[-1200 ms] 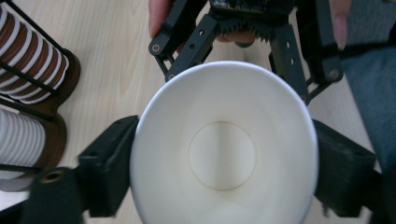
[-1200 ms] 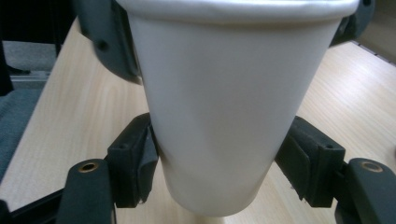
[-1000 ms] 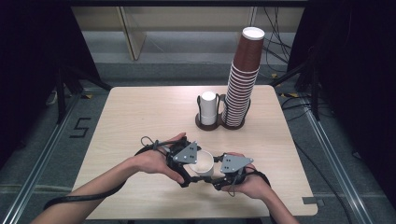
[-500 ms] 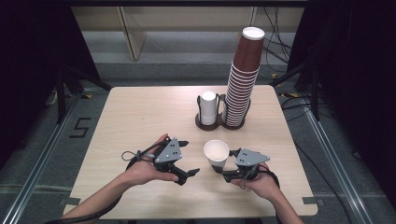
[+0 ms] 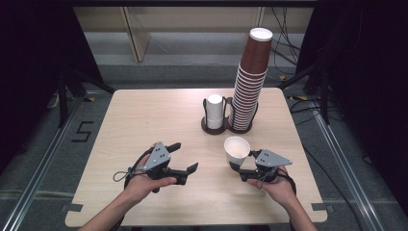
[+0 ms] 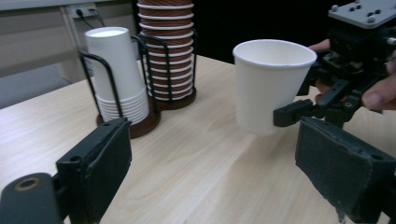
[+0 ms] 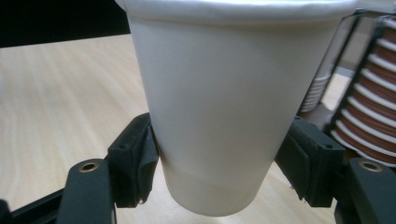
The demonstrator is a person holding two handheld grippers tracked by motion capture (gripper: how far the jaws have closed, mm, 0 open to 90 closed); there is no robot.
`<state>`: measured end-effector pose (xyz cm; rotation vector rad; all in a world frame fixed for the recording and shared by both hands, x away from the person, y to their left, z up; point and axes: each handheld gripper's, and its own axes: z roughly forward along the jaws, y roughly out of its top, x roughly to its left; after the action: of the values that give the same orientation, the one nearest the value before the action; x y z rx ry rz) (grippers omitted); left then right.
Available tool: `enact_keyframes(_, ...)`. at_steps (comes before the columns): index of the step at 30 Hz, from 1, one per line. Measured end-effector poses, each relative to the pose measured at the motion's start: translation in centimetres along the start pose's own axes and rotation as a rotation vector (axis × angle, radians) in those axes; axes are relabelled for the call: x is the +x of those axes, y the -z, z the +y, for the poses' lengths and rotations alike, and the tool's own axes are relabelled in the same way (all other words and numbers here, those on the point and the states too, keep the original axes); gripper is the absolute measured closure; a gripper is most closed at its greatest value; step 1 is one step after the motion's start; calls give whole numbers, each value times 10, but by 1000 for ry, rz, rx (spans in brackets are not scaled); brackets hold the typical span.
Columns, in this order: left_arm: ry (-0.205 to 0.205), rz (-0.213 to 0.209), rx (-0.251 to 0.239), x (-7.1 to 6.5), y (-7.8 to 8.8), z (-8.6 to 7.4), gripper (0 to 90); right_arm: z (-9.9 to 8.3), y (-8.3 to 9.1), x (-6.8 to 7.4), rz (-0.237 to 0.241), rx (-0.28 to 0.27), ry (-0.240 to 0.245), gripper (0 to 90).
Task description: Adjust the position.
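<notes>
Each black hand-held gripper carries a grey triangular plate.

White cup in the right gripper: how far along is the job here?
Done: one white cup is out of the holder and clamped low on its wall by the right gripper, clear of the table. In hand: carrying it. The left gripper is open and empty. Left: setting it down.

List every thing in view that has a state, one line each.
white cup: upright, mouth up, clamped low on its wall, lifted off the table
right gripper: shut on the white cup
left gripper: open, holding nothing
white cup stack: upside down in the holder
brown cup stack: tall, upside down in the holder
</notes>
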<state>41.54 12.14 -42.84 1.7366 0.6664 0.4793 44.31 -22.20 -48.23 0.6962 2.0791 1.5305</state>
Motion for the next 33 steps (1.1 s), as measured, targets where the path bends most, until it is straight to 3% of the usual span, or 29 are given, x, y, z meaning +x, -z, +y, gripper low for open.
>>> enact_keyframes(1, 14, 16, -3, 1, 1, -1, 105, 0, 1, -1, -1, 15, -27, 332)
enact_keyframes(6, 48, 89, 0, 6, 2, -11, 106, 0, 6, -8, -69, 0, -56, 332)
enact_keyframes(7, 57, 105, -4, 7, 2, -13, 106, 0, 6, -12, -79, -14, -32, 332)
enact_keyframes(8, 61, 114, -2, 8, 2, -13, 106, -1, 7, -10, -94, -2, -82, 332)
enact_keyframes(9, 65, 117, -1, 9, 2, -14, 109, -1, 7, -13, -95, -8, -68, 332)
enact_keyframes(10, 67, 118, -4, 9, 2, -15, 110, -1, 7, -13, -94, -4, -94, 332)
enact_keyframes(12, 70, 126, -7, 10, 3, -16, 110, 0, 10, -19, -149, -1, -71, 332)
enact_keyframes(13, 70, 128, -7, 10, 3, -16, 110, 0, 10, -19, -149, -1, -71, 332)
enact_keyframes(18, 71, 139, -3, 10, 5, -19, 116, -1, 12, -24, -224, 3, -119, 332)
enact_keyframes(23, 71, 133, -6, 9, 5, -20, 115, -1, 14, -29, -260, -10, -157, 332)
enact_keyframes(24, 73, 133, -8, 9, 5, -21, 115, -2, 15, -32, -311, -3, -153, 331)
enact_keyframes(26, 78, 134, -7, 10, 5, -21, 116, -2, 16, -35, -307, 12, -130, 331)
enact_keyframes(27, 77, 136, 0, 10, 5, -21, 117, -3, 15, -36, -312, -5, -138, 331)
enact_keyframes(33, 82, 134, 6, 10, 2, -23, 118, -5, 17, -43, -360, 11, -156, 332)
